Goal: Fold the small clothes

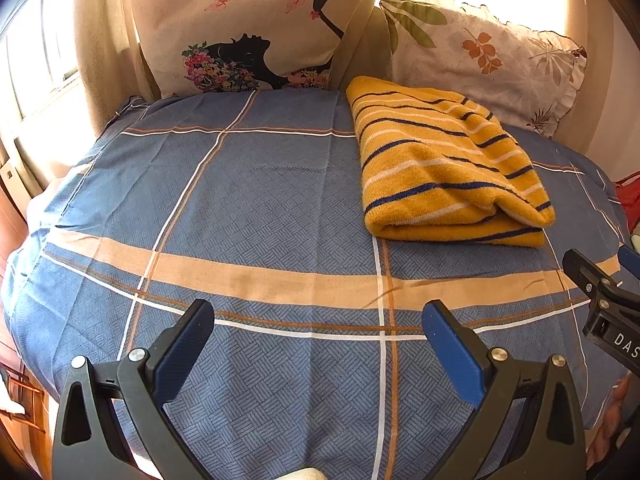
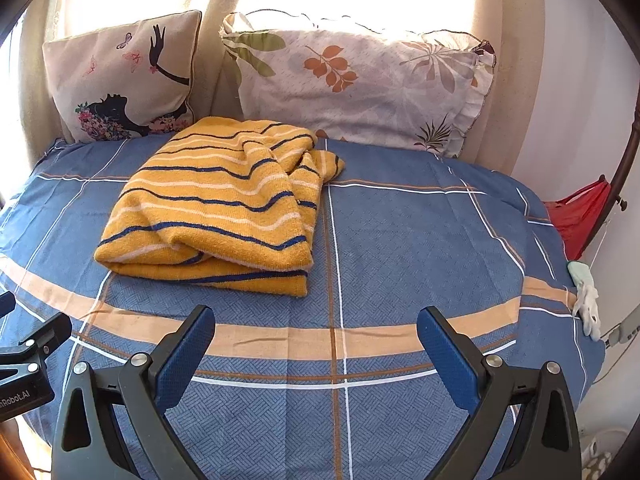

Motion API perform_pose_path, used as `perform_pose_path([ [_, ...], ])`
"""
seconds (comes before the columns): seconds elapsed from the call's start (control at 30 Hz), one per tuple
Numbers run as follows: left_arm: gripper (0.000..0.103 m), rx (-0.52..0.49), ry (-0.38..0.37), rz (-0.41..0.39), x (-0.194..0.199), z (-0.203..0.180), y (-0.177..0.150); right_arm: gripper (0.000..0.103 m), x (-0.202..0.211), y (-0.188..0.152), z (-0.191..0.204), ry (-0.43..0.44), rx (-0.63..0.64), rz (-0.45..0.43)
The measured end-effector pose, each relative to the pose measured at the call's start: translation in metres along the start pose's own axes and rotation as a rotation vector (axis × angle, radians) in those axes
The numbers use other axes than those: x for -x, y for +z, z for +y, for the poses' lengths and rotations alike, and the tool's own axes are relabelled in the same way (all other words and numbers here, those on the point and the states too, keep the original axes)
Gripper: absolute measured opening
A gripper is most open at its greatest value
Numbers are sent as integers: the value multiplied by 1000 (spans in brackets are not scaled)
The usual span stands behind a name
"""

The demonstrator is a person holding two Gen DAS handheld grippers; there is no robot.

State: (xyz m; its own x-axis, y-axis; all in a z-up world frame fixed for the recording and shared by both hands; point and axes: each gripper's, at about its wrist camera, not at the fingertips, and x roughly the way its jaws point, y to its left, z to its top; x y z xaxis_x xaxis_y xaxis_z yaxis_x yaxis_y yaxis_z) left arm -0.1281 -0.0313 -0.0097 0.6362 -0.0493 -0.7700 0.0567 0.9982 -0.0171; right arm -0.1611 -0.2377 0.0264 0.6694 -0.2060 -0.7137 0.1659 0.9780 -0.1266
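Observation:
A yellow knit garment with navy and white stripes (image 1: 444,164) lies folded on the blue plaid bed sheet (image 1: 248,208), at the far right of the left wrist view. It also shows in the right wrist view (image 2: 224,208), left of centre. My left gripper (image 1: 318,320) is open and empty, hovering above the sheet well short of the garment. My right gripper (image 2: 316,326) is open and empty, just in front of the garment's near fold. The right gripper also shows at the right edge of the left wrist view (image 1: 600,280), and the left gripper at the left edge of the right wrist view (image 2: 28,344).
Two cushions lean at the back: one with a black silhouette print (image 1: 248,28) and one with a leaf print (image 2: 360,80). A red bag (image 2: 580,216) hangs off the bed's right side. A pale glove-like item (image 2: 586,296) lies at the right edge. Curtains hang behind.

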Motion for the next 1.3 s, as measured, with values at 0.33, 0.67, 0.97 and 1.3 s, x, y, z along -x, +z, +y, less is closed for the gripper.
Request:
perform_pose_path([
  [0.33,103,16,-21,32,-10,5,0,103,-8,0,8,20,16,12],
  [0.67,103,36,-42,60,-20,6,-1,103,-18,0,13,45,17,28],
  [0.97,103,39,-57,81,-25,4,-2,103,-24,-2,12,56,7,43],
  [1.3,103,26,-59,86,-25,0,-2,103,-25,-4,6,62,-18,47],
])
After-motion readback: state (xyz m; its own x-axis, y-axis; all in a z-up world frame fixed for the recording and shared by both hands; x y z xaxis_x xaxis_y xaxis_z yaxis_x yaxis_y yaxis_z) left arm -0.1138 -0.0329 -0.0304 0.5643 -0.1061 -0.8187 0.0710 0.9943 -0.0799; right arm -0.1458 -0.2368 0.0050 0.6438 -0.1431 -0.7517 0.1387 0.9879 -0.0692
